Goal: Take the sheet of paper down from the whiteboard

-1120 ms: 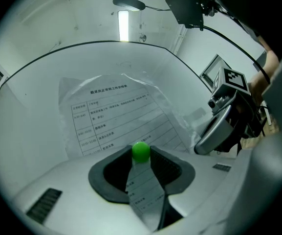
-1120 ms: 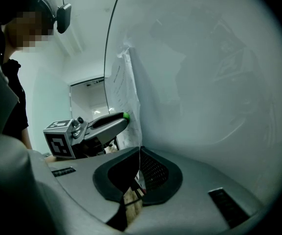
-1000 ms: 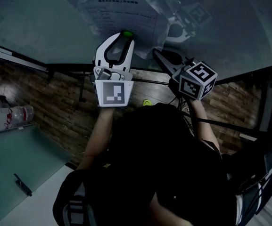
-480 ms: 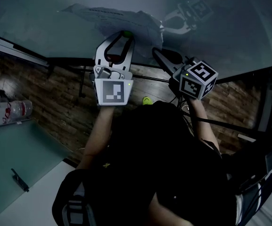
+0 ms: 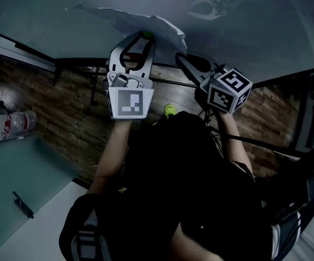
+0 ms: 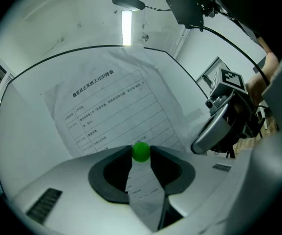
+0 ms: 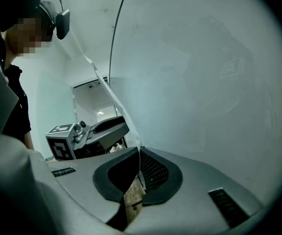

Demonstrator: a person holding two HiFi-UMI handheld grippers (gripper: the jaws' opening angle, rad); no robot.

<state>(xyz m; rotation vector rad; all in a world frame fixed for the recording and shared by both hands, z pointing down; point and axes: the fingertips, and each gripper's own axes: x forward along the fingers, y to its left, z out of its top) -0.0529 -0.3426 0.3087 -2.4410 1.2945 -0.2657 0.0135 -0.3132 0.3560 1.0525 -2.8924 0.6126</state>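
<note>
Left tongs (image 6: 141,155) pinch the green magnet (image 6: 141,151) on the whiteboard (image 6: 38,106), right tongs (image 7: 139,153) clamp the paper sheet (image 6: 111,111) by its edge: tugging early could tear it.

Both of the person's forearms reach forward side by side, each carrying a gripper held roughly level. The left gripper (image 5: 143,38) has its jaws partly apart, with the tips pinching a small green ball (image 6: 141,152). Just beside it, the right gripper (image 5: 181,57) has its jaws pressed together on the edge of the sheet of paper (image 6: 111,106). Both marker cubes face up toward the head camera.
</note>
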